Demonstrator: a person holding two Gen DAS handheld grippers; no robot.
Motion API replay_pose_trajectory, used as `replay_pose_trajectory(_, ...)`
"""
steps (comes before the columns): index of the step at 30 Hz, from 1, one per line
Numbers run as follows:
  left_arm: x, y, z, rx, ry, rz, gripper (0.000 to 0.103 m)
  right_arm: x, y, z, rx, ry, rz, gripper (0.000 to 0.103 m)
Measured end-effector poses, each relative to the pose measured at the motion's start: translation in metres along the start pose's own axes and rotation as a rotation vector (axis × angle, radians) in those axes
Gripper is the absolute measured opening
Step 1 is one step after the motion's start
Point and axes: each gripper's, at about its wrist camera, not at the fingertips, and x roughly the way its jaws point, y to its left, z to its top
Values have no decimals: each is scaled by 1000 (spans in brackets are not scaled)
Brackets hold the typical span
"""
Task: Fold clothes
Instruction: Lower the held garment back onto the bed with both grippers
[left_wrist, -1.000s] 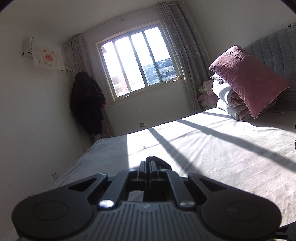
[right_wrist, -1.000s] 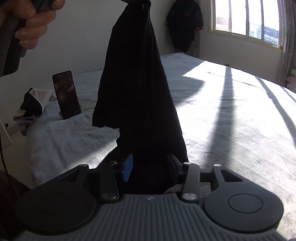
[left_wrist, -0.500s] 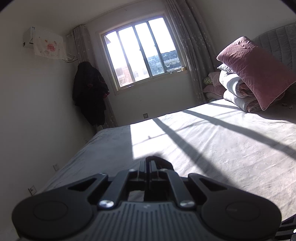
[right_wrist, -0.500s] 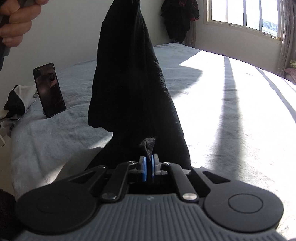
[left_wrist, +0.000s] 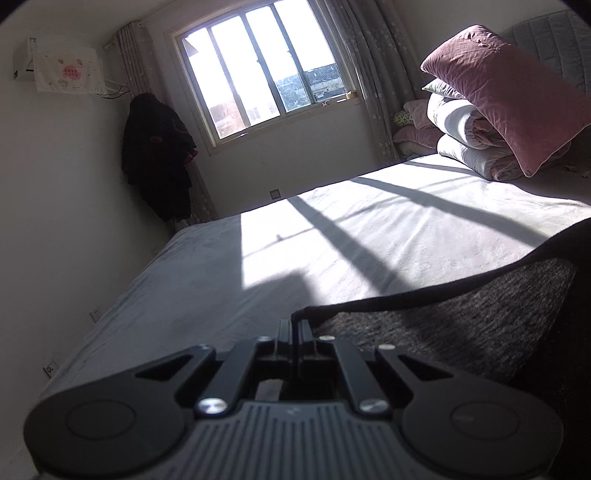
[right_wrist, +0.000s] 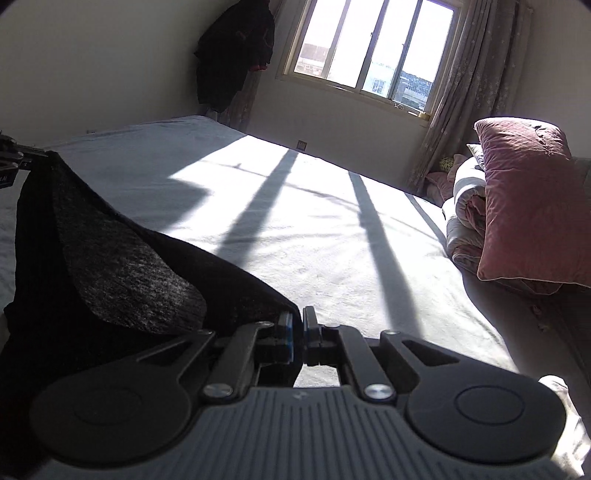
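Two grippers (left_wrist: 294, 325) (right_wrist: 297, 325) pinch a fuzzy black knit garment (right_wrist: 122, 266) taut

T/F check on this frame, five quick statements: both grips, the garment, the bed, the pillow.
1. The left hand-held gripper is shut on an edge of the black garment. True.
2. The right hand-held gripper is wide open and holds nothing. False: its jaws are nearly closed, pinching the garment's corner.
3. The garment lies folded flat on the bed. False: it hangs spread between the two grippers.
4. A pink pillow leans on rolled bedding at the bed's head. True.
5. The curtains cover the window. False: they are pulled aside, and sunlight falls on the bed.
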Motion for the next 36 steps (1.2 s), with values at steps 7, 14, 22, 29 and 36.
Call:
replay_pose_trajectory(7,66,-39,11,78,54,1,3,60,-26,8,-23,34,-144,4)
replay_pose_trajectory(14,137,-72,10,54,116,5,3,122,-35,-4,-46,87,-205,4)
replay_pose_trajectory(22,180,-86,-17,-22,182,-25,3,173,-29,-38,0,172,-173,4)
replay_pose_trajectory(29,205,-88,-34,-118,217,-58,45,193,-28,-51,74,228,-111,13)
replay_pose_trajectory(36,186,-67,-34,-259,271,-143,65,169,-34,-49,180,225,-75,48)
